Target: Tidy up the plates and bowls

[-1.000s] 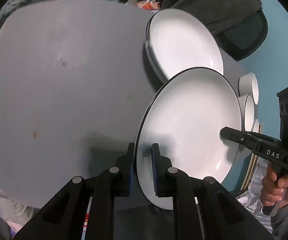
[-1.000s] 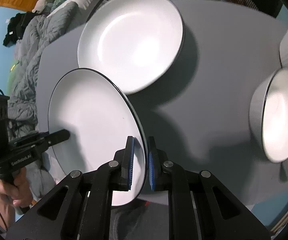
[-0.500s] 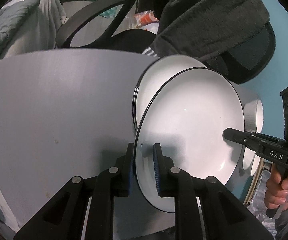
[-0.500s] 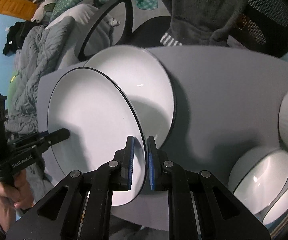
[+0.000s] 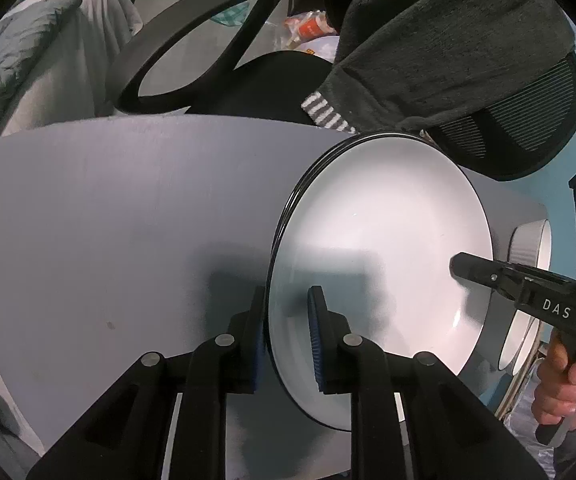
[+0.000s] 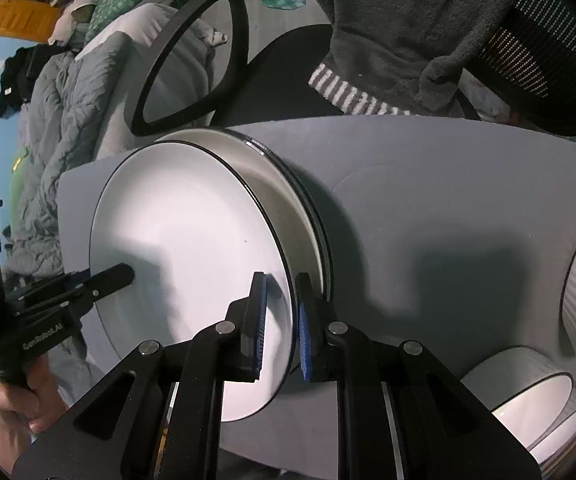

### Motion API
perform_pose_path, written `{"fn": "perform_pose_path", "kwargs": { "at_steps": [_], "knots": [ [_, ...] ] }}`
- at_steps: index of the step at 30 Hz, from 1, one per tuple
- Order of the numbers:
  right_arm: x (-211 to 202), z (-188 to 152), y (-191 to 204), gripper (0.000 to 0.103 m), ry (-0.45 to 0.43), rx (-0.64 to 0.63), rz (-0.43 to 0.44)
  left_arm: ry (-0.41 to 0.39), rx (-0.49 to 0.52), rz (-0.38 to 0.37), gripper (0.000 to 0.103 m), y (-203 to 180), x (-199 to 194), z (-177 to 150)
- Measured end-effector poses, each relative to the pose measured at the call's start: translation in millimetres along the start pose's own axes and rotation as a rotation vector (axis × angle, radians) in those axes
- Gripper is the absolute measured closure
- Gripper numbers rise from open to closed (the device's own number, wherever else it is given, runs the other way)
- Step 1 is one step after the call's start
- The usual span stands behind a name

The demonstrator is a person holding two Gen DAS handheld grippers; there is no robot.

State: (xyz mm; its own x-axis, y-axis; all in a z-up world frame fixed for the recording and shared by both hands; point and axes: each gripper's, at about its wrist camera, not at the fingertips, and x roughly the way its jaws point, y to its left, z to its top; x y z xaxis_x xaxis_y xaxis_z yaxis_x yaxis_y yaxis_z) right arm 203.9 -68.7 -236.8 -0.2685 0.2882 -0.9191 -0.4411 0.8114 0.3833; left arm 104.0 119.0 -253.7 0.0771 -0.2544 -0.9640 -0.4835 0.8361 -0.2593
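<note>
A white plate with a black rim (image 5: 380, 248) (image 6: 184, 240) is carried between both grippers. It sits tilted right over a stack of like plates (image 5: 288, 208) (image 6: 308, 208) near the far edge of the grey table (image 5: 88, 220); I cannot tell whether it touches the stack. My left gripper (image 5: 288, 328) clamps the plate's left rim and shows at the left of the right wrist view (image 6: 104, 276). My right gripper (image 6: 280, 320) is shut on the opposite rim; its fingertips reach over the plate (image 5: 460, 266) in the left wrist view.
Several white bowls with ribbed grey sides stand at the table's right end (image 6: 528, 392) (image 5: 528, 240). A black office chair (image 5: 192, 40) with a dark grey garment (image 5: 448, 40) draped on it stands just behind the table. Bedding lies off to the left.
Both grippers carried the plate away from me across the table, from in front of the stack to right over it. The left jaws stand a little wider than before.
</note>
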Motion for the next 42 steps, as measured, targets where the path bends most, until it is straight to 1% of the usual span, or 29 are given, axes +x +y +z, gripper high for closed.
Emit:
{"fn": "perform_pose_path", "kwargs": {
  "at_steps": [4,7,11,17,18,20,22,26,29,33,36,40,41,42],
  "knots": [
    [-1,5,-1,0.088,0.001,0.013,-0.01,0.001,0.034,0.041,0.084,-7,1,1],
    [-4,8,1,0.087,0.01,0.033,-0.025,-0.001,0.017,0.035,0.082,-6,2,2],
    [-4,10,7,0.083,0.025,0.018,-0.066,0.01,-0.007,0.018,0.081,-4,4,5],
    [-3,12,11,0.082,0.044,0.013,-0.106,0.004,0.004,0.035,0.079,-6,-1,6],
    [-4,12,11,0.081,0.048,0.024,-0.105,-0.002,0.007,0.039,0.079,-7,-3,6],
    [-6,11,10,0.071,0.054,0.048,-0.088,-0.009,0.016,0.038,0.078,-8,-6,5],
    [-8,11,12,0.069,0.055,0.053,-0.09,-0.021,0.029,0.042,0.077,-11,-10,3],
    [-10,10,16,0.068,0.046,0.045,-0.108,-0.037,0.044,0.049,0.075,-14,-15,-1],
    [-10,8,16,0.067,0.046,0.051,-0.106,-0.049,0.038,0.037,0.067,-15,-20,-6],
    [-10,7,13,0.067,0.048,0.07,-0.089,-0.064,0.027,0.023,0.066,-15,-28,-15],
    [-12,5,12,0.067,0.039,0.074,-0.088,-0.087,0.023,0.023,0.063,-17,-36,-23],
    [-16,2,11,0.058,0.014,0.084,-0.069,-0.11,0.031,0.042,0.061,-19,-44,-33],
    [-18,2,10,0.053,0.004,0.084,-0.086,-0.115,0.03,0.044,0.06,-20,-46,-35],
    [-19,1,10,0.053,-0.007,0.082,-0.106,-0.121,0.027,0.044,0.059,-20,-48,-37]
  ]
}}
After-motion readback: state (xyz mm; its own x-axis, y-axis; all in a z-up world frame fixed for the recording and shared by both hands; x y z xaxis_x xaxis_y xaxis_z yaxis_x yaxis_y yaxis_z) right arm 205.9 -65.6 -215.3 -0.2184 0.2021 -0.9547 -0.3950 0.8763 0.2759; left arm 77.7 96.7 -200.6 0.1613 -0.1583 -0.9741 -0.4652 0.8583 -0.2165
